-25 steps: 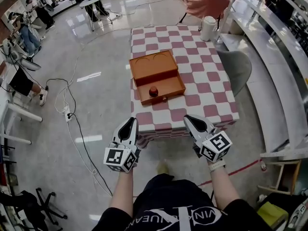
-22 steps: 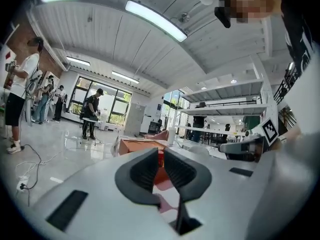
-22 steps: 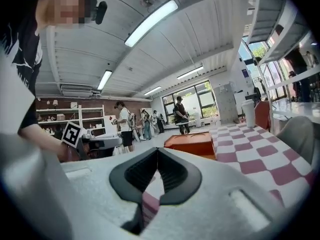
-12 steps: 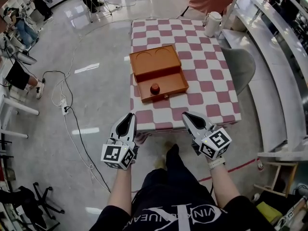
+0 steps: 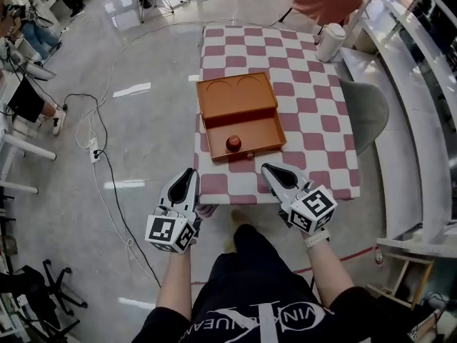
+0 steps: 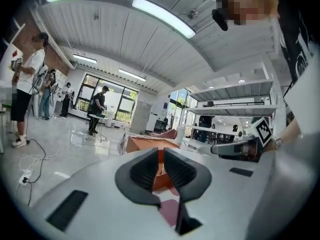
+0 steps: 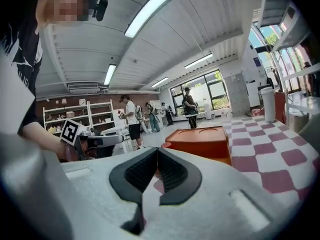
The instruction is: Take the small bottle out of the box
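An orange box (image 5: pixel 235 97) stands on the checkered table (image 5: pixel 314 123), with its drawer (image 5: pixel 257 132) pulled out toward me. In the drawer stands the small dark red bottle (image 5: pixel 233 143). My left gripper (image 5: pixel 189 172) is shut and empty, just off the table's near left corner. Over the near edge, a little short of the drawer front, my right gripper (image 5: pixel 267 168) is also shut and empty. The left gripper view has its shut jaws (image 6: pixel 161 156) pointing at the box (image 6: pixel 145 143). Beyond the shut jaws (image 7: pixel 156 154) in the right gripper view rises the box's side (image 7: pixel 200 139); the bottle is hidden there.
A white jug (image 5: pixel 330 41) stands at the table's far right corner. A grey chair (image 5: pixel 368 111) sits against the right side, with white shelving beyond it. Cables and a power strip (image 5: pixel 93 150) lie on the floor at left. People stand far back in the room.
The person has stepped closer to the table. Both grippers have moved forward to its near edge and have stayed shut. The box and bottle have not moved.
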A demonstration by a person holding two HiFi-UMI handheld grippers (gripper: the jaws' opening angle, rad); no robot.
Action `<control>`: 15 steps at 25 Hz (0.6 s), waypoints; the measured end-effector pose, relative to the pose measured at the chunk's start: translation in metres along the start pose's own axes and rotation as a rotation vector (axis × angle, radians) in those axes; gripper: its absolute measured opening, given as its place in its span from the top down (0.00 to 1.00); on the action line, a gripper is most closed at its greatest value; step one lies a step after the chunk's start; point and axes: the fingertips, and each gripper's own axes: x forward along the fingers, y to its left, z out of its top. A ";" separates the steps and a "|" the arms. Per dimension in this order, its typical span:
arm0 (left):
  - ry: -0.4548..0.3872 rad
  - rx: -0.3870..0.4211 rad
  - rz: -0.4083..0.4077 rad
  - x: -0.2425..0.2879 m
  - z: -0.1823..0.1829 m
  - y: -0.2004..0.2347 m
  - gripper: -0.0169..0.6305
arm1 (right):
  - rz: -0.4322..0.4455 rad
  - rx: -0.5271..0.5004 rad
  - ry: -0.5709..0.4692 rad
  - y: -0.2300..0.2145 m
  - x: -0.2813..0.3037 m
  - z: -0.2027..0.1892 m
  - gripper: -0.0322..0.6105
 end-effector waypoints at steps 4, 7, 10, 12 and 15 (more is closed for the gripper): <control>0.012 -0.012 0.008 0.015 -0.009 0.006 0.92 | 0.017 -0.065 0.040 -0.009 0.019 0.001 0.94; 0.031 -0.002 -0.006 0.026 -0.014 0.004 0.92 | 0.035 -0.110 0.066 -0.011 0.034 0.002 0.94; 0.043 0.007 -0.017 0.038 -0.018 0.005 0.92 | 0.055 -0.161 0.104 -0.009 0.050 0.002 0.93; 0.047 0.008 -0.019 0.045 -0.019 0.005 0.92 | 0.070 -0.209 0.121 -0.007 0.059 0.003 0.93; 0.056 0.017 -0.030 0.052 -0.020 0.003 0.92 | 0.081 -0.249 0.137 -0.007 0.069 0.001 0.91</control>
